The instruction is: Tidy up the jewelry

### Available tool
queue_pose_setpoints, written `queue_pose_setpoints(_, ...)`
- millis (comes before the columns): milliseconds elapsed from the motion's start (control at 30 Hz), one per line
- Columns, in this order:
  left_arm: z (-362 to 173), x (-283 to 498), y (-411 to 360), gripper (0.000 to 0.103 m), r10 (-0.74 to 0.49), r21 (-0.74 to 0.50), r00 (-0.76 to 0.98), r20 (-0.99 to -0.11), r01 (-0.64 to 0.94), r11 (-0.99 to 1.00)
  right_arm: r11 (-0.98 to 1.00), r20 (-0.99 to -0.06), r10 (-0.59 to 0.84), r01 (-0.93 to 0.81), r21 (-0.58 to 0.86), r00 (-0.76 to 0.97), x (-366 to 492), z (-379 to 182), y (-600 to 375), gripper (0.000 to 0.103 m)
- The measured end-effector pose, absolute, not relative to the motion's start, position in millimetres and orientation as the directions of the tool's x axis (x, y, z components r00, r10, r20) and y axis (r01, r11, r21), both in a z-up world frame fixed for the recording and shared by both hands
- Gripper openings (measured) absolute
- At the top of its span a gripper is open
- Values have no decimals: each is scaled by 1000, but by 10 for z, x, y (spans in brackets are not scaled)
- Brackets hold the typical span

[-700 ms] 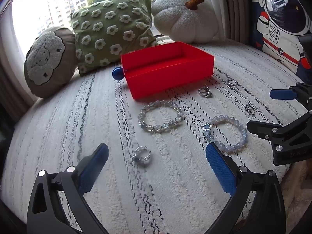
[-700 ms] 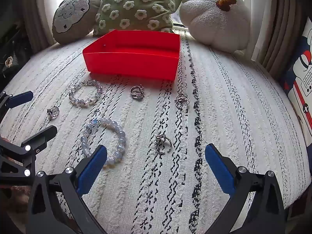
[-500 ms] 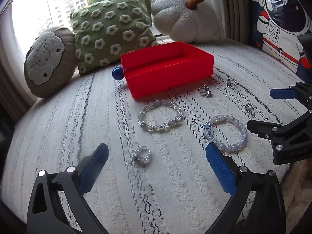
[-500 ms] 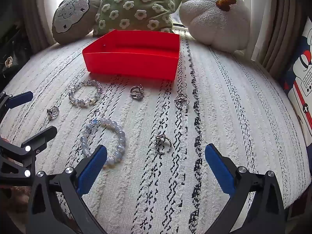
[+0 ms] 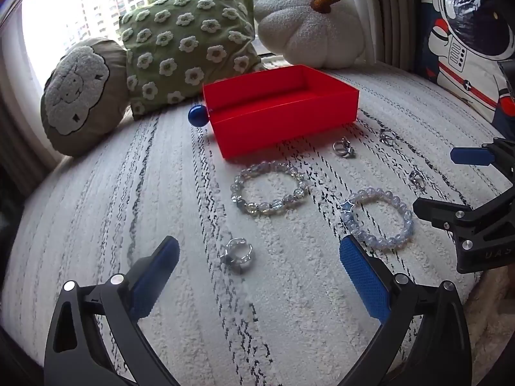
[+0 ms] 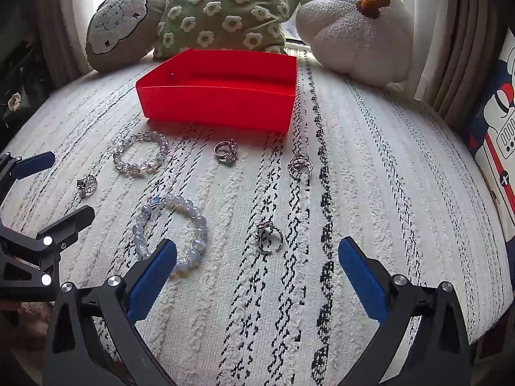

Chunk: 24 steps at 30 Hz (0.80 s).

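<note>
Nothing has changed over the last moment: both views match the earlier ones, and every piece lies where it lay. I judge the sorting has not begun, and the pause is a choice of first target.

The cushioned seat, covered in white fabric with black stitched stripes, carries everything. Near its back edge, in front of the pillows, stands the red tray, which looks empty in both views; a blue ball touches its left corner.

In front of the tray lies the clear bead bracelet, and nearer the front edge, to its right, the pale blue bracelet with a star charm.

Four rings are scattered: one chunky ring towards the front left, one ring just before the tray, a double ring to its right, and a thin ring near the front edge.

The left gripper hovers with fingers spread wide, the chunky ring just ahead between them, holding nothing. The right gripper is likewise spread and empty, the thin ring just ahead of it.
</note>
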<state>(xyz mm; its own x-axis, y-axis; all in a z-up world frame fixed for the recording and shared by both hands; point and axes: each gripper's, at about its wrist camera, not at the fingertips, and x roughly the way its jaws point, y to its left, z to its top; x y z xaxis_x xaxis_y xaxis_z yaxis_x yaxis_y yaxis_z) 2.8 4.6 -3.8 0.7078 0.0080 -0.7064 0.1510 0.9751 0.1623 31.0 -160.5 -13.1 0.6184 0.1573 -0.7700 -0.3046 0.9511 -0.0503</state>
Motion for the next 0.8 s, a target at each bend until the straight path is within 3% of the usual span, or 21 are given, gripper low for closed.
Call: queue_pose_setpoints(800,-20,24,41,96,8,164,708,-706,152,975,952,-770,157,-304,-50,618,319,-133,-1614,98)
